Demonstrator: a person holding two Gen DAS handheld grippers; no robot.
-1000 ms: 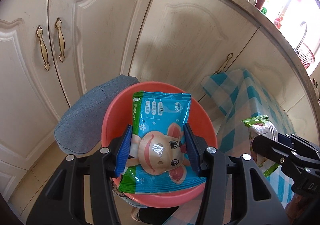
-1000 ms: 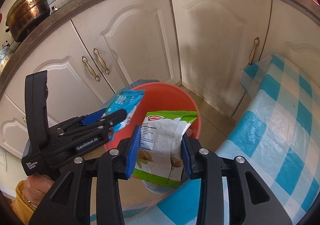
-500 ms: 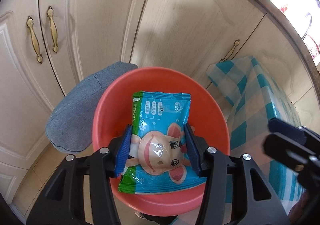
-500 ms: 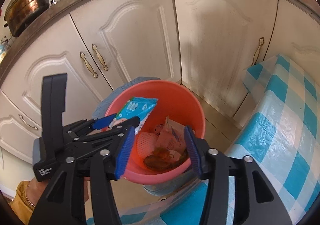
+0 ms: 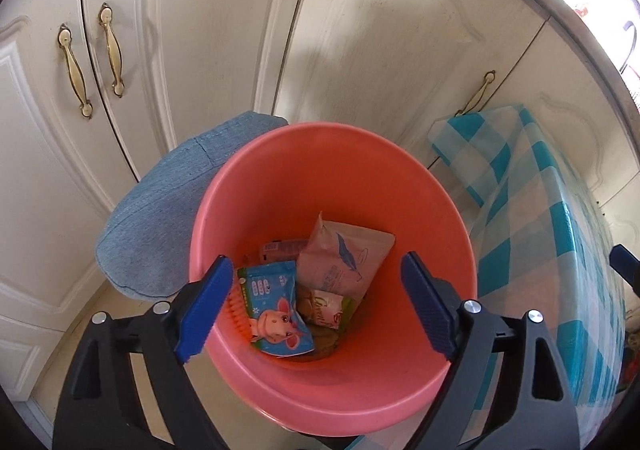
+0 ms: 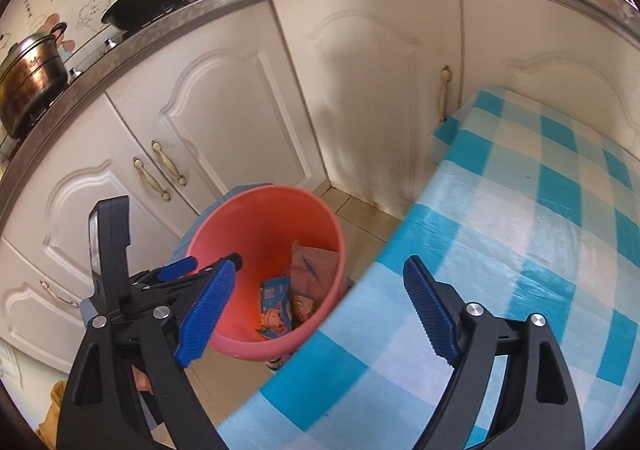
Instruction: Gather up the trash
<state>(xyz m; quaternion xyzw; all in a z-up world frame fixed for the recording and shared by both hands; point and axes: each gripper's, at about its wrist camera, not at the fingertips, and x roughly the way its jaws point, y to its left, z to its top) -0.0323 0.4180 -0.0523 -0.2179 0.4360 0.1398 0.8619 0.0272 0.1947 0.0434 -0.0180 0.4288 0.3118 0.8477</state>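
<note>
two grippers were seen with jaws spread wide and nothing between them. the left gripper (image 5: 316,306) was held directly over the pink bin (image 5: 256,178), pointing steeply down into it; its jaws had just been opening, and the blue cartoon packet (image 5: 276,314) was found lying loose on the bin floor below, free of the pads. the right gripper (image 6: 316,306) was held over the near edge of the checked tablecloth (image 6: 520,230), with the bin off to its left; its jaws had likewise just been opening, and no packet was caught between them.

inside the bin, the blue cartoon packet was lying at the near left of the floor, its long axis running roughly away from the left gripper. just beside it, to the right, a green and white snack packet (image 5: 328,310) was partly covered by a pale pink pouch (image 5: 344,258), which was leaned toward the far wall. a small pink wrapper (image 5: 280,248) was glimpsed behind them.

beyond the bin, a blue denim cushion (image 5: 160,226) was pressed against its far left side, and white cabinet doors (image 5: 200,30) were seen behind.

both drops were judged complete. no further trash was visible on the part of the tablecloth in view, so the next piece's direction and lie could not be told. the right gripper, already over the cloth, was judged the nearer one for anything lying on the table, while the left gripper would need to be lifted clear of the bin first.
</note>
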